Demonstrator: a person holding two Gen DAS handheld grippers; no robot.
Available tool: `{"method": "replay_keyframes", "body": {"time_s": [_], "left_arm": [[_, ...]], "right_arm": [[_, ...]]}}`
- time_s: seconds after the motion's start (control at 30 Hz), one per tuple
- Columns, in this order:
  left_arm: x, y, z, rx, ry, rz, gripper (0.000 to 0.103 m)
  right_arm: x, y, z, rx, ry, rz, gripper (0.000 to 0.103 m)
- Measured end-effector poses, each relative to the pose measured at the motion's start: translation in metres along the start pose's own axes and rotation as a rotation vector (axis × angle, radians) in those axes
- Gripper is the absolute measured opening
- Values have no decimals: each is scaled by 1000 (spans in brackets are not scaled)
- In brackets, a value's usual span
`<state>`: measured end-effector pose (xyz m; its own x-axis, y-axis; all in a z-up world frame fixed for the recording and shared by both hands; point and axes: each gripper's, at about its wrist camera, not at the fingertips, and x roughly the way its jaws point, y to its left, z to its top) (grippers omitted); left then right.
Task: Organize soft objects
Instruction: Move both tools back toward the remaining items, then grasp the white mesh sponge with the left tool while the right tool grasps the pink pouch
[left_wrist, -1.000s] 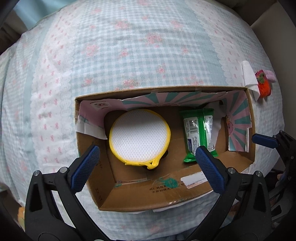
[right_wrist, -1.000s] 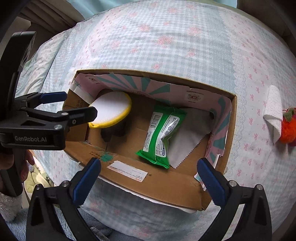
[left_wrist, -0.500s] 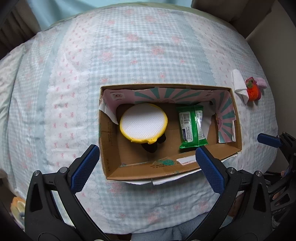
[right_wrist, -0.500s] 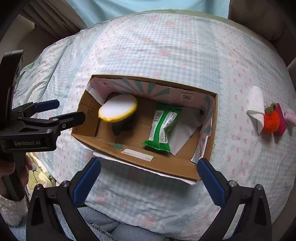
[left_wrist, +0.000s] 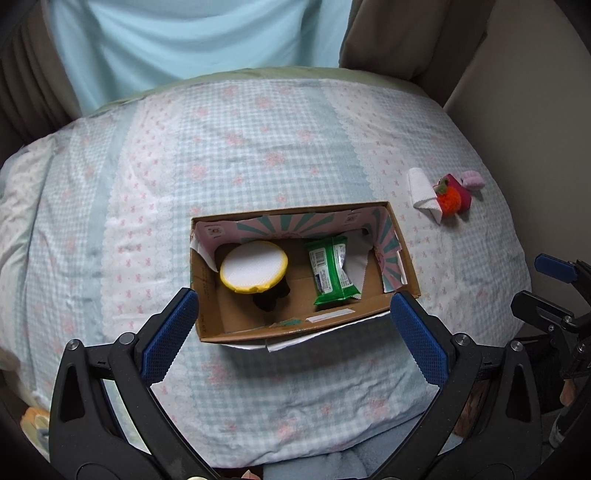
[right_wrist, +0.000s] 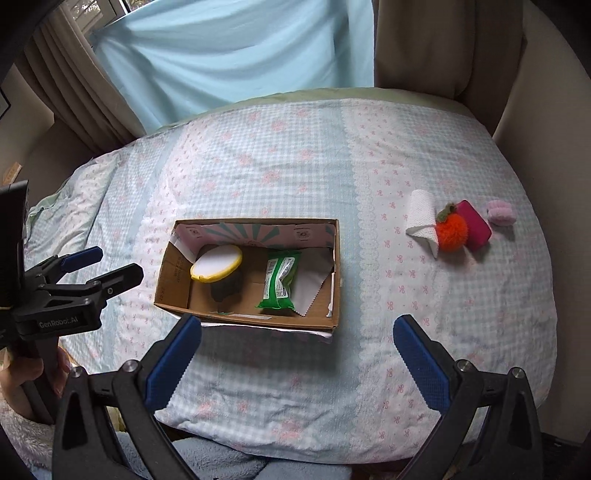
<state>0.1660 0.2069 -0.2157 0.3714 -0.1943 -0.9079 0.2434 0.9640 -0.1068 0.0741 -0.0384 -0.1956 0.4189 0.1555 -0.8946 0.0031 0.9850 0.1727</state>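
We see the bed (right_wrist: 295, 155) with its checked quilt, and on it the cardboard box (right_wrist: 255, 321), which we take as our landmark. Inside the box lie a round yellow-rimmed pad (right_wrist: 216, 263) at the left end, a green wipes pack (right_wrist: 279, 283) toward the right end, and a grey cloth (right_wrist: 314, 291) beside the pack.

Well to the right of the box, on the quilt, four small things wait close together: a folded white cloth (right_wrist: 421, 221), an orange pompom (right_wrist: 452, 232) touching it, a magenta pouch (right_wrist: 478, 224) behind the pompom, and a pink fluffy piece (right_wrist: 500, 213) just beyond.

We judge all four light and soft; they will squash and not slip much. The pompom is best pinched across its middle, the white cloth at its folded edge so it does not unroll.

The left gripper (left_wrist: 293, 330) hangs over the near wall of the box, jaws wide apart and holding nothing. The right gripper (right_wrist: 297, 356) hangs in front of the box, jaws also wide and empty.
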Motion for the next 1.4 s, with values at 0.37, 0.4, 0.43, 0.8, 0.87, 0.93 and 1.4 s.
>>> {"method": "replay_keyframes", "body": {"time_s": [0.37, 0.4, 0.43, 0.8, 0.87, 0.93, 1.4], "left_arm": [[-38, -81, 27, 40, -161, -33, 103], [-39, -91, 30, 40, -171, -27, 103], [-40, -101, 33, 33, -181, -20, 103], [-10, -208, 63, -134, -155, -1, 103], [-2, -224, 68, -158, -140, -9, 103], [7, -236, 73, -174, -121, -9, 103], [110, -283, 137, -160, 51, -64, 103]], "right_arm": [[-61, -113, -1, 98, -187, -84, 103], [-63, -126, 1, 95, -195, -84, 103], [-63, -139, 4, 88, -197, -79, 103], [-49, -256, 32, -60, -140, -21, 103], [-43, -271, 36, -85, -126, -18, 103], [-36, -285, 39, -103, -109, -22, 103], [26, -350, 74, -160, -28, -34, 103]]}}
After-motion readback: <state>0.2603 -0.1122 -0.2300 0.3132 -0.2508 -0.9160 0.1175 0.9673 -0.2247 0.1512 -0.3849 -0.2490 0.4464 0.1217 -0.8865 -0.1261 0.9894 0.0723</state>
